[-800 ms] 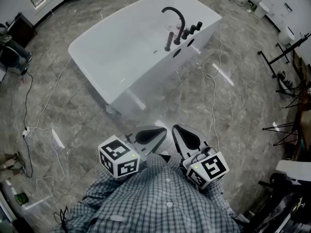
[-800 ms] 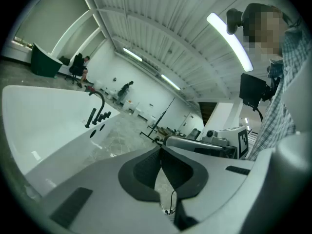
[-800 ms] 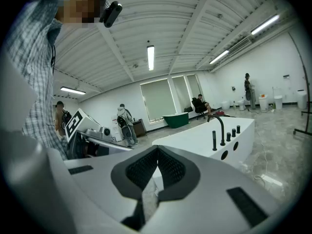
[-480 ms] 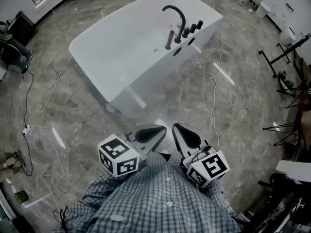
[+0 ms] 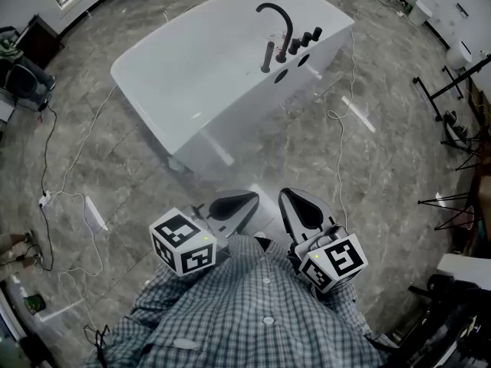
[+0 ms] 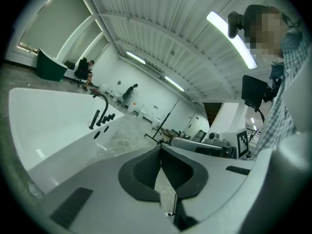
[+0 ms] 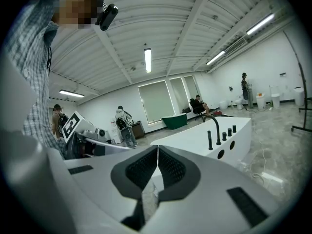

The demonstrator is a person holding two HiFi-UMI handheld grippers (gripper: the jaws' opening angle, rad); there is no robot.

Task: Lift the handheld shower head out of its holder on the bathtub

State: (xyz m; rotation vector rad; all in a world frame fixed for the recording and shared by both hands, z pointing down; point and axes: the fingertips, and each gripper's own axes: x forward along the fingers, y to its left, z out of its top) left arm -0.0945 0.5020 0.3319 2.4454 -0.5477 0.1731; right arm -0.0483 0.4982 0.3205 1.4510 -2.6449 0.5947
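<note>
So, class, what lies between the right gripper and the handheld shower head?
In the head view, only bare stone floor and the bathtub's outer wall separate the right gripper from the handheld shower head; a white cable runs alongside.

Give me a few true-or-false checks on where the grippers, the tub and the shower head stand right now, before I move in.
1. The left gripper and the right gripper both have their jaws shut, with nothing between them. True.
2. The handheld shower head is held in the right gripper. False: it stands upright on the rim of the bathtub, beside the curved faucet.
3. Both grippers are close to the person's shirt, well short of the bathtub. True.
4. The curved faucet and the knobs are white. False: they are dark against the white bathtub.
</note>
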